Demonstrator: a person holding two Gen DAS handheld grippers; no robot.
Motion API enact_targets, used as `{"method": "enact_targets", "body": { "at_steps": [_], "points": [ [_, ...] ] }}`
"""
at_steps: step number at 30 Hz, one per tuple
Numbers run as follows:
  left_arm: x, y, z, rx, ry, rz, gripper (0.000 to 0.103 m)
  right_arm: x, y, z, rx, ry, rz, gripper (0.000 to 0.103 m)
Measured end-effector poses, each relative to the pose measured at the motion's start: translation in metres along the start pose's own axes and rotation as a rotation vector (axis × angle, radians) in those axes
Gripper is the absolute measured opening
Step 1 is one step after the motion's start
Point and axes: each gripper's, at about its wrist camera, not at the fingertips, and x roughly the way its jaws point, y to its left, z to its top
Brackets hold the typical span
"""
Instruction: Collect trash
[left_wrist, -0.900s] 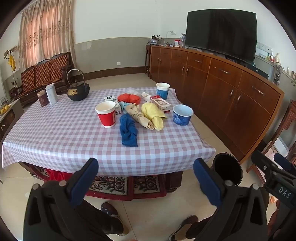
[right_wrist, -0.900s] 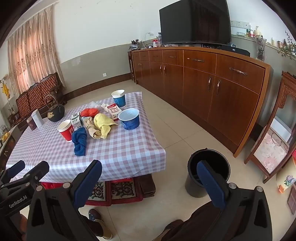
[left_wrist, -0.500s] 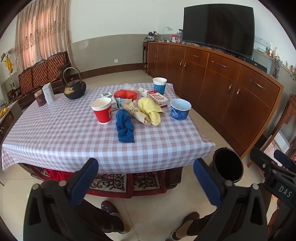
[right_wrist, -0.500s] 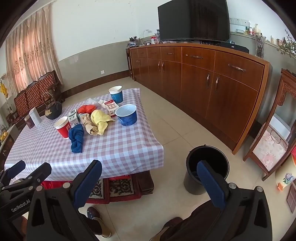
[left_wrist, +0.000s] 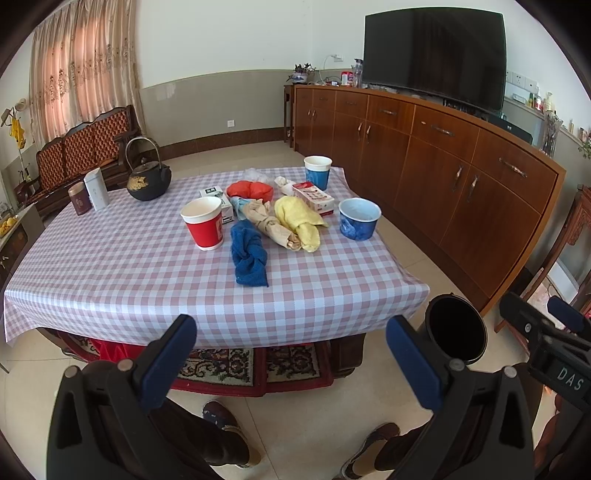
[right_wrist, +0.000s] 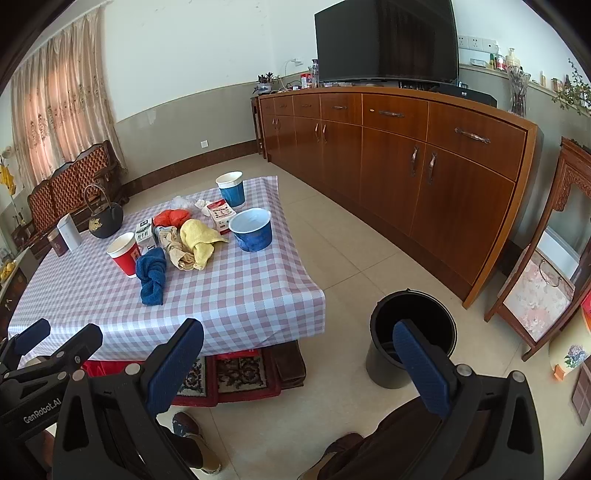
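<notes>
A low table with a checked cloth (left_wrist: 122, 273) (right_wrist: 236, 295) carries a cluster of things: a red paper cup (left_wrist: 203, 222) (right_wrist: 125, 254), a blue paper bowl (left_wrist: 359, 218) (right_wrist: 252, 229), a blue cup (left_wrist: 317, 172) (right_wrist: 231, 188), a blue rag (left_wrist: 249, 257) (right_wrist: 150, 275), a yellow rag (left_wrist: 299, 221) (right_wrist: 198, 238), crumpled brown paper (left_wrist: 269, 223) (right_wrist: 179, 251) and small cartons (left_wrist: 314, 197). A black bin (left_wrist: 455, 328) (right_wrist: 410, 338) stands on the floor right of the table. My left gripper (left_wrist: 291, 354) and right gripper (right_wrist: 299, 358) both hang open and empty, short of the table's near edge.
A black iron kettle (left_wrist: 147, 173) and two tins (left_wrist: 90, 192) stand at the table's far left. A long wooden sideboard (right_wrist: 406, 162) with a television lines the right wall. A wooden bench (left_wrist: 81, 151) is at the back left. The person's shoes (left_wrist: 221, 421) show below.
Both views have drifted slightly, with the table sitting a little higher and nearer in frame. Both grippers stay wide open and nothing on the table has moved.
</notes>
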Motion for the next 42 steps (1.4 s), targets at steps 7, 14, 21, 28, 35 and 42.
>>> {"method": "enact_targets", "body": {
  "at_steps": [7,14,21,28,35,42],
  "points": [
    [0.0007,0.0001,0.0004,0.0,0.002,0.002,0.103,0.0003,0.0015,0.0002,0.0,0.0,0.005,0.103],
    [0.0015,0.0007,0.0003,0.0,0.001,0.003,0.103,0.0012,0.0019,-0.0008,0.003,0.005,0.007,0.103],
    [0.0015,0.0011,0.0003,0.0,0.0,0.004,0.103,0.0,0.0015,-0.0003,0.004,0.001,0.008,0.103],
    [0.0011,0.0036,-0.0009,-0.002,0.001,0.002,0.103,0.0002,0.0016,-0.0005,0.004,0.005,0.01,0.103],
    [0.0011,0.0042,-0.0012,-0.003,0.003,0.001,0.103,0.0018,0.0034,-0.0013,0.001,0.004,0.015,0.103],
    [0.0014,0.0074,-0.0022,-0.005,0.004,0.005,0.103,0.0041,0.0061,-0.0027,-0.003,0.009,0.02,0.103]
  ]
}}
